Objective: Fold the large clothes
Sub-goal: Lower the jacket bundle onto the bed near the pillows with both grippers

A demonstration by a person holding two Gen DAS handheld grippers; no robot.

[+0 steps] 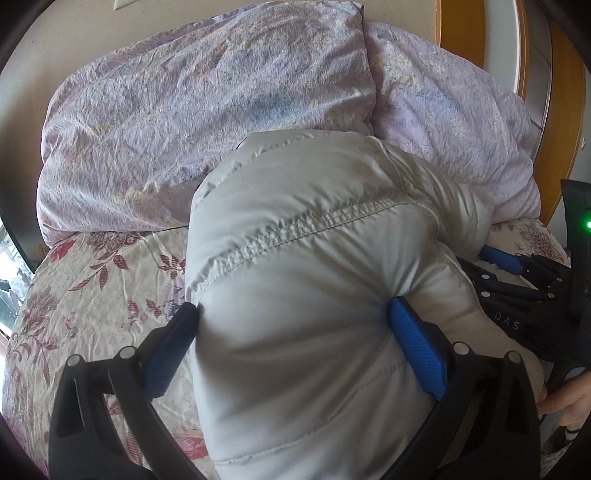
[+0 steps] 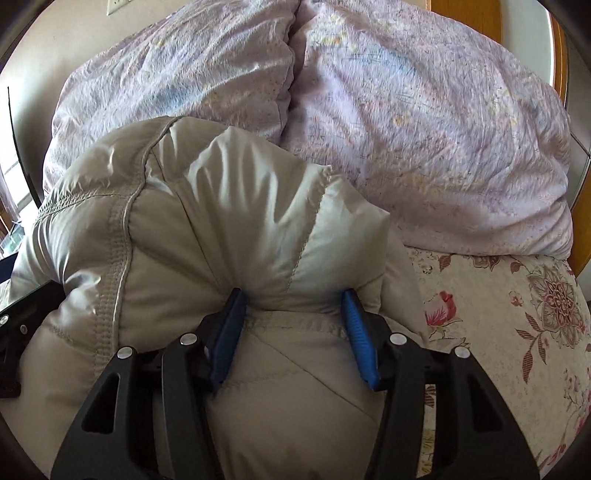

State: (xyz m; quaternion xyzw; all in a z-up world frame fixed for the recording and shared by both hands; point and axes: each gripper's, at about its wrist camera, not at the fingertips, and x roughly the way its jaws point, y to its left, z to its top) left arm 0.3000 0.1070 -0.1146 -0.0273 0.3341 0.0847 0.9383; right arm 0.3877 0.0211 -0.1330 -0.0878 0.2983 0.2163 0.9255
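Observation:
A puffy pale grey quilted jacket [image 1: 314, 229] lies bunched on the floral bed sheet [image 1: 92, 295]; it also fills the right wrist view [image 2: 207, 206]. My left gripper [image 1: 293, 314] has its blue pads pressed into a thick fold of the jacket from both sides. My right gripper [image 2: 293, 299] squeezes another thick fold between its blue pads. The right gripper also shows at the right edge of the left wrist view [image 1: 517, 273], beside the jacket.
Two lilac pillows [image 1: 207, 110] [image 2: 424, 129] lie behind the jacket against a beige wall. A wooden bed frame [image 1: 461, 26] stands at the far right. Floral sheet [image 2: 517, 314] is bare to the right. A hand [image 1: 565, 402] holds the right gripper.

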